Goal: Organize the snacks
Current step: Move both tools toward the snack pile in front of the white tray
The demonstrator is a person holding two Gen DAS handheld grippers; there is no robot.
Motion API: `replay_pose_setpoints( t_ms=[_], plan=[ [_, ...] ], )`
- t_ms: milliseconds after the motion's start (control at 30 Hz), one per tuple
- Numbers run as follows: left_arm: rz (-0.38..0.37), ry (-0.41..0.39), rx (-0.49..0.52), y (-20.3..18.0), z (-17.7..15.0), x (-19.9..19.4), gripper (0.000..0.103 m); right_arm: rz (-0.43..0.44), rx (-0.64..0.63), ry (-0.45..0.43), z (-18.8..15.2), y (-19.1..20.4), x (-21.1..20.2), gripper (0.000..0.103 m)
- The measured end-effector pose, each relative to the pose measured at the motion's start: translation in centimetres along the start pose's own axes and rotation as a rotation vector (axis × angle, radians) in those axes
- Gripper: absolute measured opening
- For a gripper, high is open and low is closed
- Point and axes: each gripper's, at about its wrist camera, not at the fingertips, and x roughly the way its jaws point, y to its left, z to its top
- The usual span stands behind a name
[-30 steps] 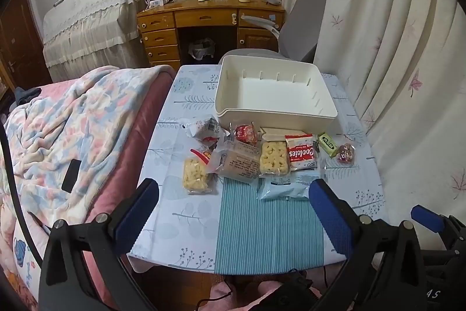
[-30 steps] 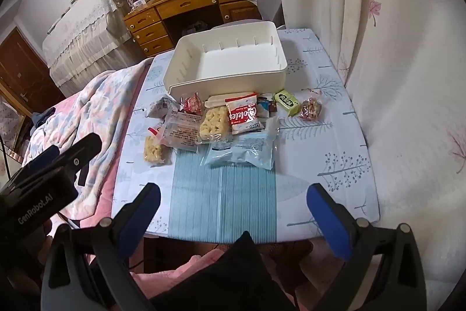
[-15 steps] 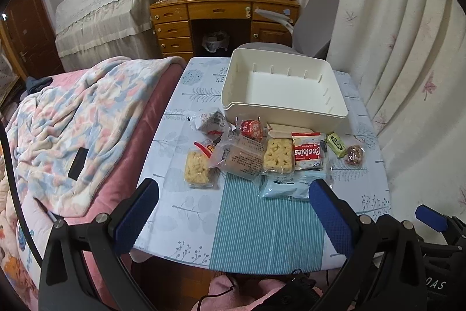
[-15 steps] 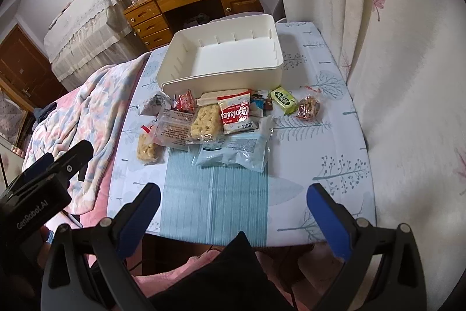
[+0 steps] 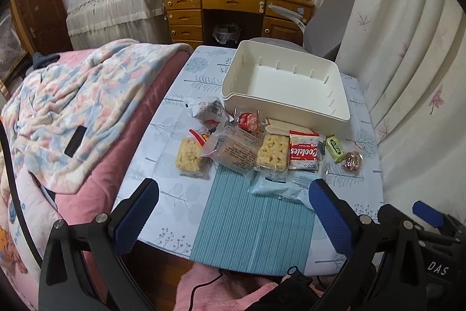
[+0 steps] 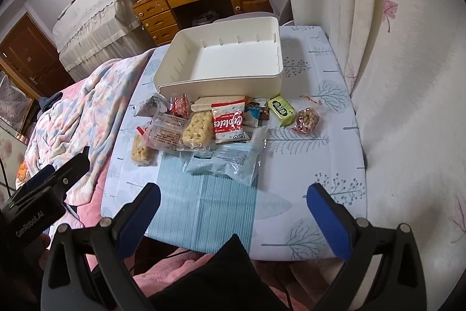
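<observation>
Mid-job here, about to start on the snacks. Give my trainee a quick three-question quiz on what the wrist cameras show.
1. True or false: the white bin already holds some snacks.
2. Multiple choice: the green packet lies between which two items? A) the red Cookies pack and the nut candy; B) the light blue bag and the bin; C) the two yellow puffed bars.
3. Fill in: the left hand-held gripper and the right hand-held gripper are both ____ and hold nothing.

Key: 1. False, its floor is bare. 2. A. 3. open.
</observation>
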Motion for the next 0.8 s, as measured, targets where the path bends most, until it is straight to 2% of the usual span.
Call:
replay_pose_setpoints(
  t_ms=[100,267,533,800],
  plan=[
    [-0.032,0.009,-0.036,0.7,0.2,0.3,0.102,0.006,0.001,0.004,0.2,-0.1,0.2,0.101],
    [-0.024,0.022,-0.06,1.7,0.8,1.2,0.102,0.023,0.041,0.024,0.6,-0.3,1.3,0.101],
    [-0.022,0.094,-0.04,4.3,3.2,4.4,0.099,0.035,0.165,0.088,1.5,0.4,3.9,0.101],
    [-0.029,0.183,0.047,8.1,6.2,8.7,0.099,0.038,0.362,0.157,1.3,2.0,7.1,0.101]
  ],
)
